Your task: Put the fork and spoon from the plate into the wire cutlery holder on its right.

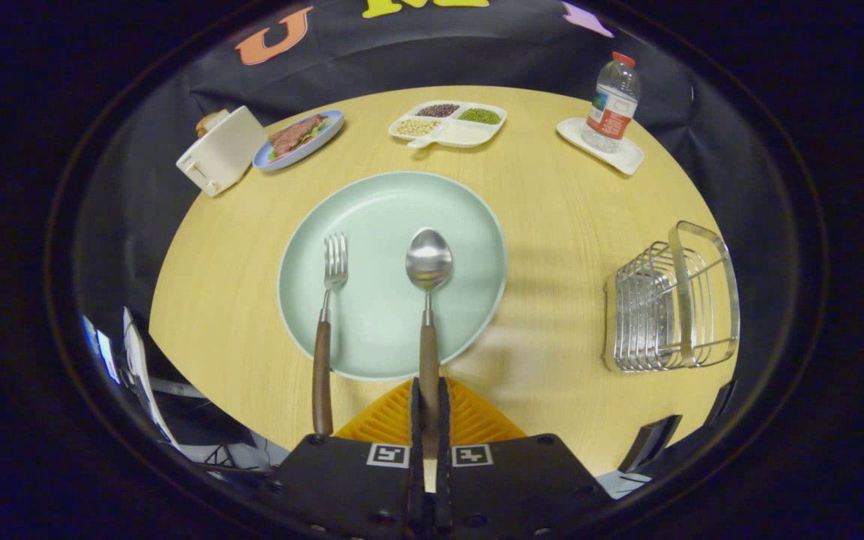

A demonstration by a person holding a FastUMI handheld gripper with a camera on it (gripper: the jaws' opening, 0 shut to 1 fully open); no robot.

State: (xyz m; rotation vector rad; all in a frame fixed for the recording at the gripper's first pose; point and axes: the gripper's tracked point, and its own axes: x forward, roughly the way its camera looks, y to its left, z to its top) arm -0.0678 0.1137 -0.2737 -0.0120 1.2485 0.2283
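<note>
A pale green plate (387, 217) lies in the middle of the round wooden table (552, 202). On it rest a fork (325, 322) and a spoon (429, 300), both with metal heads and brown wooden handles that reach over the plate's near rim. My gripper (430, 409) is shut on the spoon's handle end, with both fingers pressed against it. The fork lies free to the left of the fingers. A wire cutlery holder (668, 304) stands on the table to the right of the plate, well apart from the fingers.
Beyond the plate stand a white toaster (220, 150), a blue plate of food (298, 139), a divided white tray of beans (448, 122) and a water bottle (612, 101) on a white tray. The table's near edge is close below the fingers.
</note>
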